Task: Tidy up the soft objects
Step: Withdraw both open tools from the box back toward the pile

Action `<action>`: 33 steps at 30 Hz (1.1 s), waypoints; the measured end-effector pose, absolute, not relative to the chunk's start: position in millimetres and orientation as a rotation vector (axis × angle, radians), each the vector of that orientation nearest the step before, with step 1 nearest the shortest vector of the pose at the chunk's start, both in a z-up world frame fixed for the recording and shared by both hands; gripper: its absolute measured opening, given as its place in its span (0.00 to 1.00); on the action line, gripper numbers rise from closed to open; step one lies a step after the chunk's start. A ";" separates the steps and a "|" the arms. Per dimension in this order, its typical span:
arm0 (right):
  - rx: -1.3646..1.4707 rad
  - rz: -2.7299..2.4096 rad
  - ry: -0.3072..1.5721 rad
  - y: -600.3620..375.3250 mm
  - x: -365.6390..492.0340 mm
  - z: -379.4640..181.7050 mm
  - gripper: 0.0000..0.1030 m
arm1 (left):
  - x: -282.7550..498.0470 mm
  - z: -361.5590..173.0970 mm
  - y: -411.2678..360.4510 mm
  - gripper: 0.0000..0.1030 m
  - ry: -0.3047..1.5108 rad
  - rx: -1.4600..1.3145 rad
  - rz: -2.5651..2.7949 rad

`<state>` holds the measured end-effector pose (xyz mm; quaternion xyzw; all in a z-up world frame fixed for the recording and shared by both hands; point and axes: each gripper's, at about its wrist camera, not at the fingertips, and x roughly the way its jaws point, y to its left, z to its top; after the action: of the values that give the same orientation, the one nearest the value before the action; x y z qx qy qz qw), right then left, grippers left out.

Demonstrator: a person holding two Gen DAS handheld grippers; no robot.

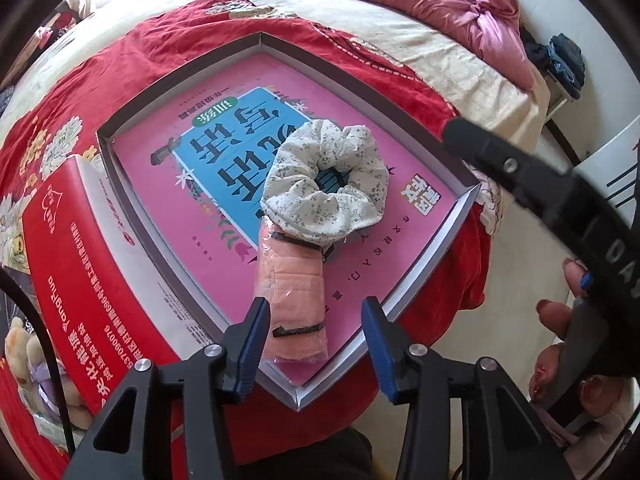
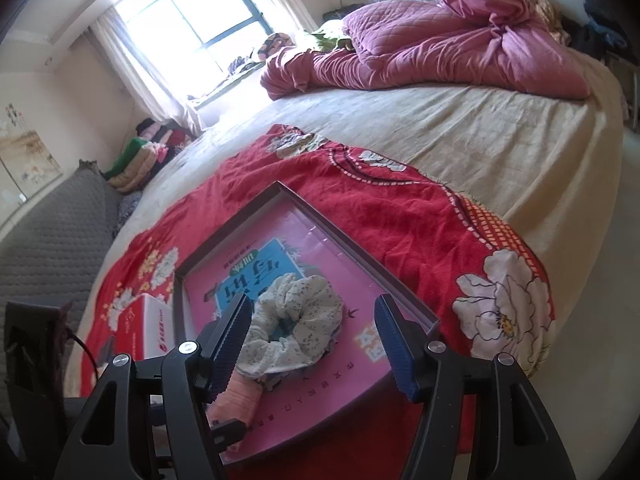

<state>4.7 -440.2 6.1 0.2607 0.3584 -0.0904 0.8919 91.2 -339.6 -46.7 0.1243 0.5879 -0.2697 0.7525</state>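
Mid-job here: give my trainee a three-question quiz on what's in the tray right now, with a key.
1. True or false: the floral scrunchie lies inside the shallow tray.
2. What does the near end of the scrunchie overlap? A) red box B) peach wrapped roll C) pink quilt
3. Fill in: the left tool has its jaws ____ around the roll's near end, one pad at its side, the other clear.

Key: 1 true; 2 B, the peach wrapped roll; 3 open.
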 end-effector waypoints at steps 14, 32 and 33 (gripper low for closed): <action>0.394 -0.259 0.793 -421.9 0.9 15.7 0.72 | 76.5 -22.2 -317.7 0.63 1.203 0.245 -0.542; 0.299 -0.280 0.765 -391.4 -11.4 47.6 0.74 | 60.1 -0.7 -277.5 0.79 1.137 0.225 -0.454; 0.293 -0.280 0.760 -389.6 -12.1 49.8 0.75 | 59.4 0.7 -275.3 0.79 1.132 0.225 -0.451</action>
<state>-12.1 -389.6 49.8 0.1421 0.3685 -0.1355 0.9087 59.4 -275.3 0.7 0.1054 0.5307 -0.2111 0.8141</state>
